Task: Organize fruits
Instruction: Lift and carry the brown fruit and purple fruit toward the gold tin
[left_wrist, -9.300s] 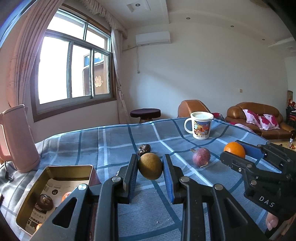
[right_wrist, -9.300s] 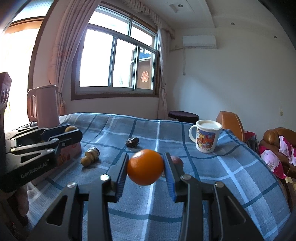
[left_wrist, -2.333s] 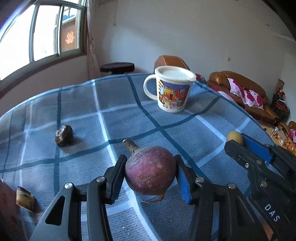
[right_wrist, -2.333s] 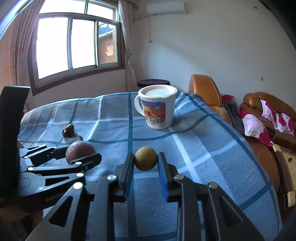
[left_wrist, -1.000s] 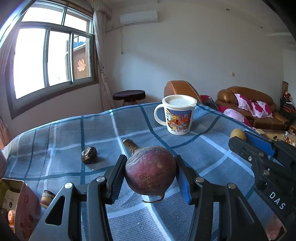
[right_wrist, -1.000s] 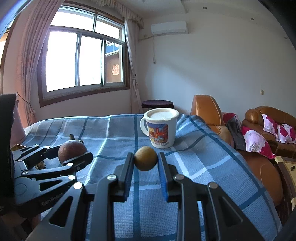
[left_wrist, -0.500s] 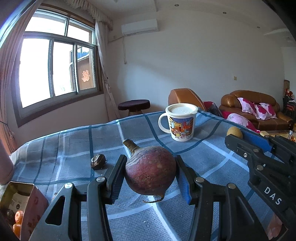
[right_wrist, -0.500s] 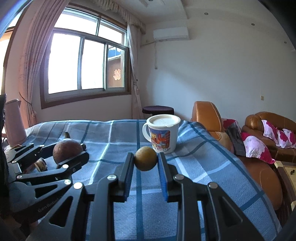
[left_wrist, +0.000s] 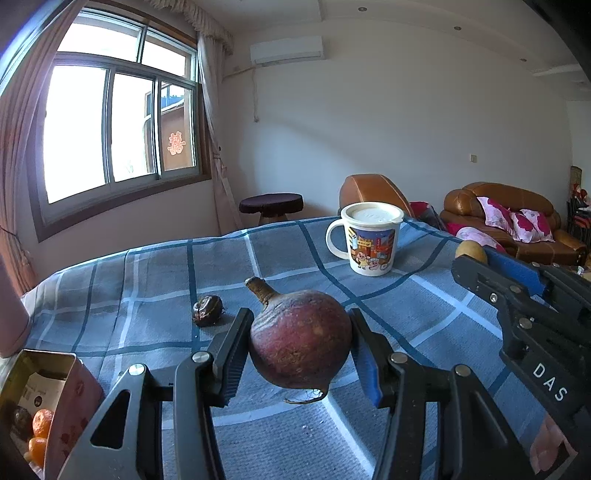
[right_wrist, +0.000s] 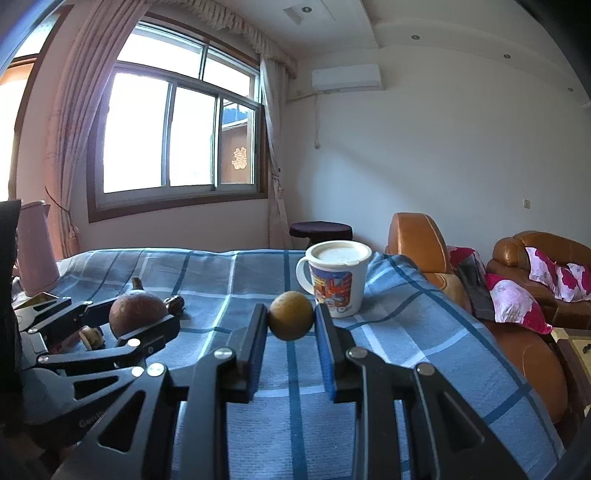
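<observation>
My left gripper (left_wrist: 300, 349) is shut on a purple-red beet-like fruit (left_wrist: 300, 338) with a stub stem, held above the blue plaid tablecloth (left_wrist: 155, 280). It also shows in the right wrist view (right_wrist: 136, 314). My right gripper (right_wrist: 291, 325) is shut on a small yellow-green round fruit (right_wrist: 291, 314), also seen at the right in the left wrist view (left_wrist: 471, 252). A gold tin box (left_wrist: 40, 373) at the lower left holds small oranges (left_wrist: 41, 424). A dark wrinkled fruit (left_wrist: 207, 310) lies on the cloth.
A lidded cartoon mug (left_wrist: 371, 240) stands at the far right of the table. A pink kettle (right_wrist: 35, 247) stands at the far left. A small brown-and-cream item (right_wrist: 90, 336) lies near the tin. Sofas (left_wrist: 517, 218) and a stool (left_wrist: 271, 205) stand beyond the table.
Both grippers keep their fruits and have lifted and drawn back a little; the tin box comes further into the left wrist view, and the mug looks farther off.
</observation>
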